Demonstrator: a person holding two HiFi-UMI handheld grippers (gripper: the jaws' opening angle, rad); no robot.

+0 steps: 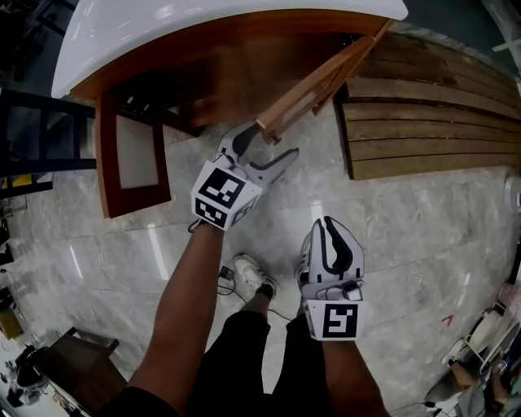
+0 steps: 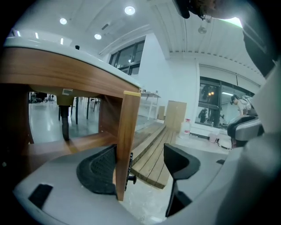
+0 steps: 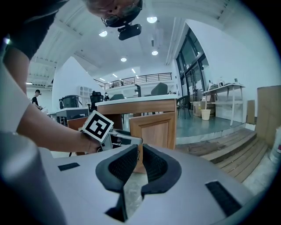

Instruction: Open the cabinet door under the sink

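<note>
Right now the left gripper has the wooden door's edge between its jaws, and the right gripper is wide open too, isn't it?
Not quite. The right gripper isn't open: the right gripper view shows its jaws shut together, holding nothing. The rest is right: the left gripper has the edge of the cabinet door between its jaws.

sink top [image 1: 228, 20] cut off by the top edge in head view, and the back of the cabinet [image 1: 244, 81] is hidden under it. near end of the open right door [image 1: 326, 77] is hidden behind the left gripper [image 1: 267, 142]. in left gripper view the door edge covers part of one pad [image 2: 94, 169], and the door's bottom end is hidden by the gripper body. small dark fitting [image 2: 131, 179] on the door, too small to tell. one shoe [image 1: 251, 278] shows; the other foot is hidden under the right gripper [image 1: 327, 224]. both forearms cut off at the bottom edge. far person [image 2: 240, 102] by the window too small to tell.
</note>
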